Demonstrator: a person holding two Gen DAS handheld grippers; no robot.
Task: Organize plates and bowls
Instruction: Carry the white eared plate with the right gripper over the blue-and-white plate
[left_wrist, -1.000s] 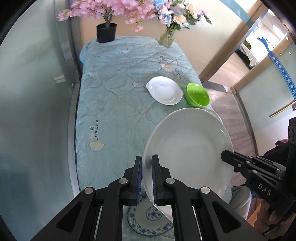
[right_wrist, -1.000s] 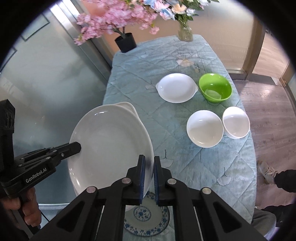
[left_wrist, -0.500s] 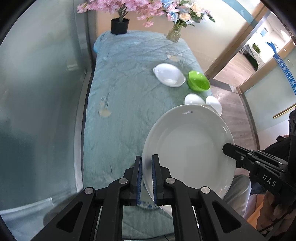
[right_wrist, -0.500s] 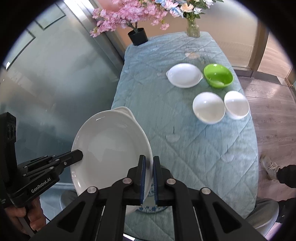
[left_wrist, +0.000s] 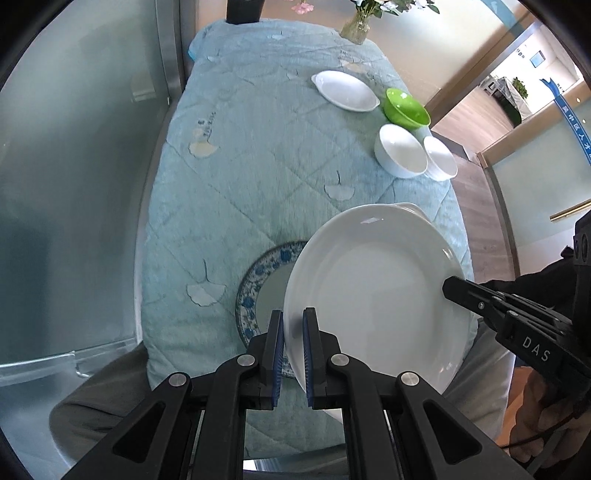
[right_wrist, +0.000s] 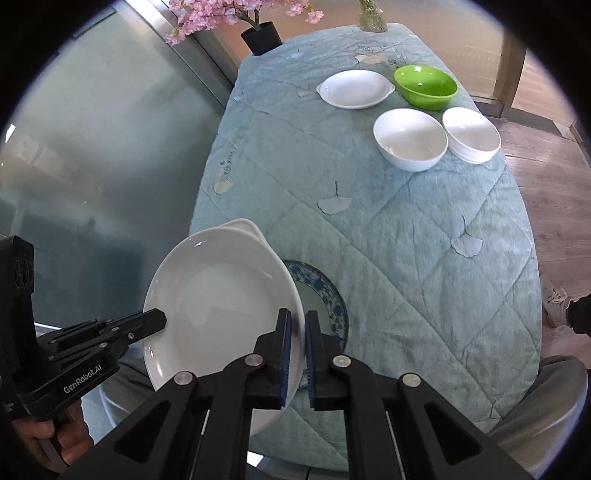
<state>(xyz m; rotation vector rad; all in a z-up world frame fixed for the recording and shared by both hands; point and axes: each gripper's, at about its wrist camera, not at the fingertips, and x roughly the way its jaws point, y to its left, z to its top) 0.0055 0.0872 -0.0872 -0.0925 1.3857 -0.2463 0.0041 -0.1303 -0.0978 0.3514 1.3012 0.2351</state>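
Both grippers hold one large white plate in the air over the table's near edge. My left gripper is shut on its left rim and my right gripper is shut on its right rim. A blue-patterned plate lies on the cloth just beneath it, partly hidden, and it also shows in the right wrist view. Farther off stand a white handled dish, a green bowl, a white bowl and a stack of small white bowls.
The table wears a quilted light-blue cloth. A black flower pot and a glass vase stand at the far end. A frosted glass wall runs along the left side. Wood floor lies to the right.
Both grippers have tilted and moved down toward the table with the white plate. The blue-patterned plate beneath it is now much more exposed, and the far bowls appear nearer.
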